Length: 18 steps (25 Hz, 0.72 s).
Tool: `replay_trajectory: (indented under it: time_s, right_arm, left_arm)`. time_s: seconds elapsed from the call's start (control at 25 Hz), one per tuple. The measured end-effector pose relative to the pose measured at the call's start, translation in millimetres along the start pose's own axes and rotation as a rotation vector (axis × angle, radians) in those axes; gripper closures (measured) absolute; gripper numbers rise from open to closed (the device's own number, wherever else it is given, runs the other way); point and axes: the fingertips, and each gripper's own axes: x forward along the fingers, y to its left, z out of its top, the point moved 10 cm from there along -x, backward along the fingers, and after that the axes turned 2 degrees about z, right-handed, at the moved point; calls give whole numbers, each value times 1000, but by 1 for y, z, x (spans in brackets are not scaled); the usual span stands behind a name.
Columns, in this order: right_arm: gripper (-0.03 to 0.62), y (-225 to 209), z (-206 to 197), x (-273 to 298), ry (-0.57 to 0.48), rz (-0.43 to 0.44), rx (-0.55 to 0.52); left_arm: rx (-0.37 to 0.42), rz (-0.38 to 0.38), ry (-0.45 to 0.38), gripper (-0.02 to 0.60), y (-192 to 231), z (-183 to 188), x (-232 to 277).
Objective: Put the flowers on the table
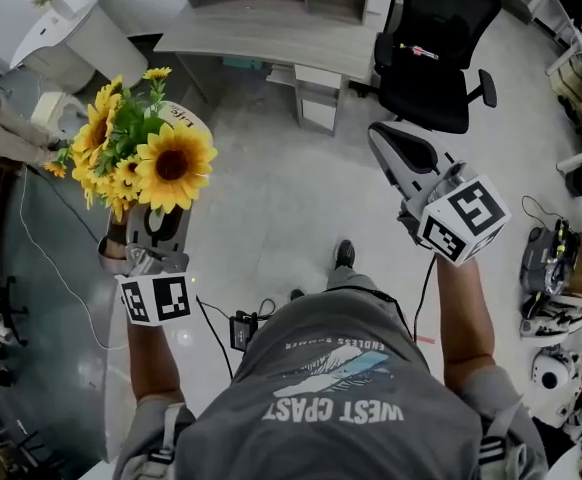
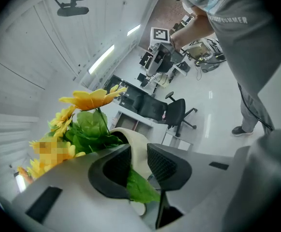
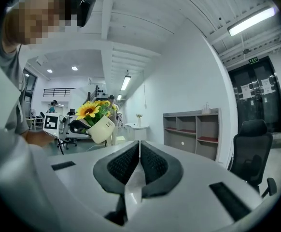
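**A:** Nearest the camera: a grey shirt point(image 1: 336, 388), with both forearms stretched forward. The left gripper point(image 2: 138, 162) is recorded with its jaws pinching the rim of a cream pot point(image 2: 131, 141). A green leaf is seen just below the pinch.

**B:** And the flowers?

**A:** The sunflowers point(image 1: 141, 158) are carried in that pot, which is tilted and held in the air above the floor. Nothing is touched beneath it.

**B:** The right gripper point(image 3: 139, 163)?

**A:** Its jaws are pressed together with nothing between them. It is held well apart from the pot, on the right.

**B:** Progress?

**A:** The pickup is judged done; the placing is not yet done. A grey desk point(image 1: 271, 33) is seen ahead, beside an office chair point(image 1: 436, 43), and its top is bare along the near edge. Left to do: the pot is to be carried there, set upright inside that edge, and released. That this desk is the table meant is assumed, not confirmed.
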Motion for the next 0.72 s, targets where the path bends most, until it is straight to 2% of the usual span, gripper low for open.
replay_trajectory:
  time_s: [0.72]
  right_arm:
    - [563, -39, -1, 29, 0, 144, -17]
  left_arm:
    - [-23, 80, 122, 463, -6, 14, 4]
